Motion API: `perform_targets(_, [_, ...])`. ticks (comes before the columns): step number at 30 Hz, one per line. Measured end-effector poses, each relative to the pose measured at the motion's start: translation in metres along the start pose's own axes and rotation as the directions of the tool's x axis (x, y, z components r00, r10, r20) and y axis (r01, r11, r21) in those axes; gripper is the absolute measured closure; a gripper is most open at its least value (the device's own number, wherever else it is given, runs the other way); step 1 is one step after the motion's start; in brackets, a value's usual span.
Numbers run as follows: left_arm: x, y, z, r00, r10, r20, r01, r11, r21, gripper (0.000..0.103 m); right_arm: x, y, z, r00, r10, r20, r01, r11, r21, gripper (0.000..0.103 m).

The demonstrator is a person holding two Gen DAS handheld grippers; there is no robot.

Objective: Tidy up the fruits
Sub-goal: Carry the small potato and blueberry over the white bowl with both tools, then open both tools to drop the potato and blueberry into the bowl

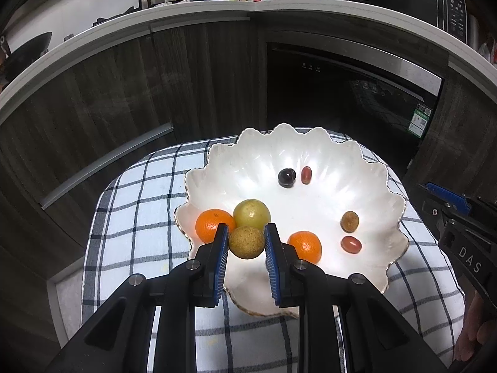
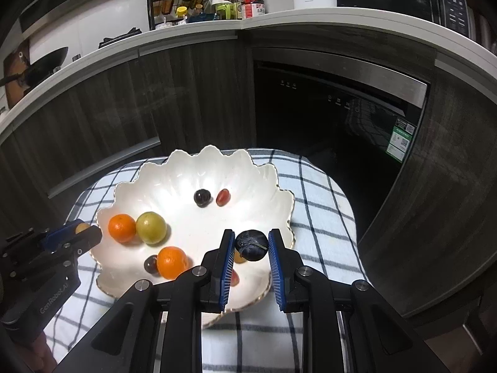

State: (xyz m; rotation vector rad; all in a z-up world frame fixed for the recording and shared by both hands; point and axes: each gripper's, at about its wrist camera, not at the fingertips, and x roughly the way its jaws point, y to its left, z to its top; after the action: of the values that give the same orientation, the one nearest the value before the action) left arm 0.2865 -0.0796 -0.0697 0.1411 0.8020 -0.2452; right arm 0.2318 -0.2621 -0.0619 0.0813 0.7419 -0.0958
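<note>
the scalloped white bowl (image 1: 357, 161) on the checked cloth (image 1: 139, 205) looks brittle, so fruit should go in gently. above it, the left gripper (image 1: 247, 242) pinches a firm, rough tan fruit (image 1: 247, 243); the right gripper (image 2: 251, 245) clamps a soft dark plum (image 2: 251, 244) across its middle.

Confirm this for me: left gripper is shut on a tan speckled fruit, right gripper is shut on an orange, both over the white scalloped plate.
One detail is wrong. The right gripper holds a dark purple fruit, not an orange, as the right wrist view shows. The rest stands: the left gripper is shut on the tan speckled fruit, both over the white scalloped plate.
</note>
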Motion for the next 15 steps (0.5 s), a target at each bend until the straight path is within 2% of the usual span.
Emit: perform_targets(15, [0.033, 0.007, 0.007, 0.999, 0.0, -0.036, 0.0, 1.0, -0.01, 0.079, 0.04, 0.006, 0.014, 0.998, 0.015, -0.063, -0.017, 0.999, -0.033, 0.079])
